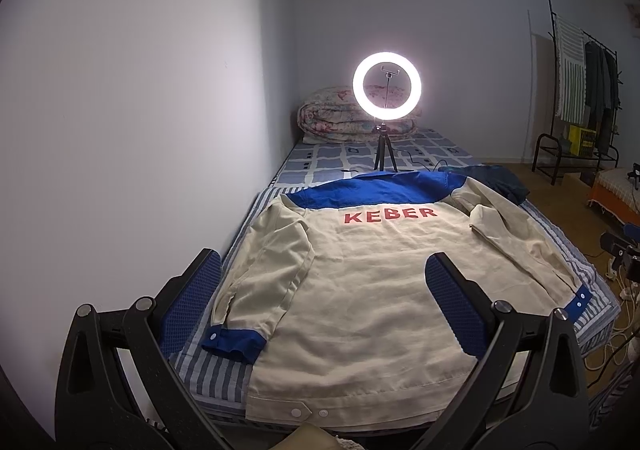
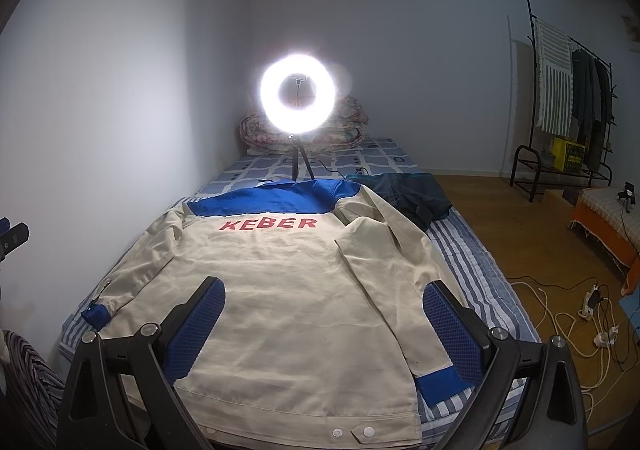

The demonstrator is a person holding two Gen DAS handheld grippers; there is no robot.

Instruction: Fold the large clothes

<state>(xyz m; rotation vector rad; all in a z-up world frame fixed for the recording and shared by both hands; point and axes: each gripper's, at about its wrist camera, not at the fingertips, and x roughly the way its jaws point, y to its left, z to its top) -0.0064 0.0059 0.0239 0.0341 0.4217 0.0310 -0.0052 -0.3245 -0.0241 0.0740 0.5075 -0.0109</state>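
my left gripper (image 1: 324, 306) has its fingers (image 1: 192, 302) spread wide, gripping nothing, above the jacket (image 1: 360, 290) lying back-up on the bed (image 1: 208, 370) just ahead. my right gripper (image 2: 324, 324) is equally agape and empty; its right finger hides the far cuff (image 2: 438, 382).

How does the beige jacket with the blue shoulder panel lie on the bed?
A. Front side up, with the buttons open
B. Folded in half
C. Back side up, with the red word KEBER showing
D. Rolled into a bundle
C: the beige jacket with the blue shoulder panel lies spread flat, sleeves out, and the red KEBER lettering is readable below the panel.
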